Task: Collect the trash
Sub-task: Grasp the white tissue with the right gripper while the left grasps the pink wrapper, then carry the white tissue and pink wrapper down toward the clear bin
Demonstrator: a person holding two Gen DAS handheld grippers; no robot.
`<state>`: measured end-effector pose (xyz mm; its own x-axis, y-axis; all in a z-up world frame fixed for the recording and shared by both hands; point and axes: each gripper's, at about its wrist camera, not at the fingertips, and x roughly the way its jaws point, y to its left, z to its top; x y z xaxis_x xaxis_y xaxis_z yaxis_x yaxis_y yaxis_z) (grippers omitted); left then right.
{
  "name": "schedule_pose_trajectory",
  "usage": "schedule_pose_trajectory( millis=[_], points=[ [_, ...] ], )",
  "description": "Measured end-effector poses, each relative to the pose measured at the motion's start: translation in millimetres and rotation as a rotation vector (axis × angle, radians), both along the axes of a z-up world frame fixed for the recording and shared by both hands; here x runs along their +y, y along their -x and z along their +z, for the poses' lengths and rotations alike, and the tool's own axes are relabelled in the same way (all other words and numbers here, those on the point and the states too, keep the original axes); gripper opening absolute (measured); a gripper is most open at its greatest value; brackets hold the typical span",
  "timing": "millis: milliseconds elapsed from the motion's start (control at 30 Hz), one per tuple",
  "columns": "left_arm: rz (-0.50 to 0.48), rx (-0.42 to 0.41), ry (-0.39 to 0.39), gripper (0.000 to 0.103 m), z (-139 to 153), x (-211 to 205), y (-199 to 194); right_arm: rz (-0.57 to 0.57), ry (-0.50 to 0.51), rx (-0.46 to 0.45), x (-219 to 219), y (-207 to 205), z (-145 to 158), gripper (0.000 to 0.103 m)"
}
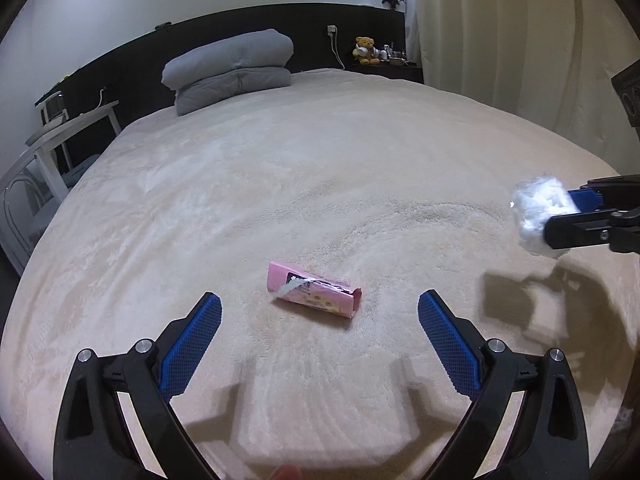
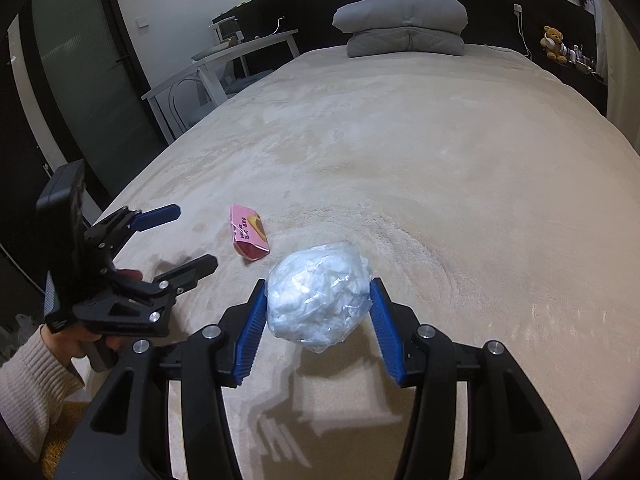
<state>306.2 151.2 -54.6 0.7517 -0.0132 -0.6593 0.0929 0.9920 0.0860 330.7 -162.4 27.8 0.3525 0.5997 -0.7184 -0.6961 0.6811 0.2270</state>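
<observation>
Holding a crumpled plastic wad point(image 2: 318, 294) clear of the bed point(image 2: 440, 160), the right gripper point(image 2: 318, 308) has one piece collected; the pink wrapper point(image 1: 313, 295) lies ahead of the wide-open, empty left gripper point(image 1: 320, 310), not yet picked up
</observation>
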Motion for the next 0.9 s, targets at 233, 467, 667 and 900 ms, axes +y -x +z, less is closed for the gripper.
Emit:
schedule_pose_trajectory(
  millis=[233,467,667,900],
  points=[
    [-0.031,0.061,-0.002,0.096,-14,10,-27,0.041,-0.009,0.043,-14,10,-4,0.051],
    [-0.057,0.083,-0.058,0.092,-24,6,-46,0.052,-0.034,0.071,-28,10,-3,0.051],
    [-0.071,0.124,-0.065,0.063,-36,3,-52,0.041,-0.040,0.060,-36,7,3,0.051],
    [-0.066,0.090,-0.077,0.061,-26,-2,-44,0.016,-0.067,0.070,-47,5,9,0.051]
  ],
)
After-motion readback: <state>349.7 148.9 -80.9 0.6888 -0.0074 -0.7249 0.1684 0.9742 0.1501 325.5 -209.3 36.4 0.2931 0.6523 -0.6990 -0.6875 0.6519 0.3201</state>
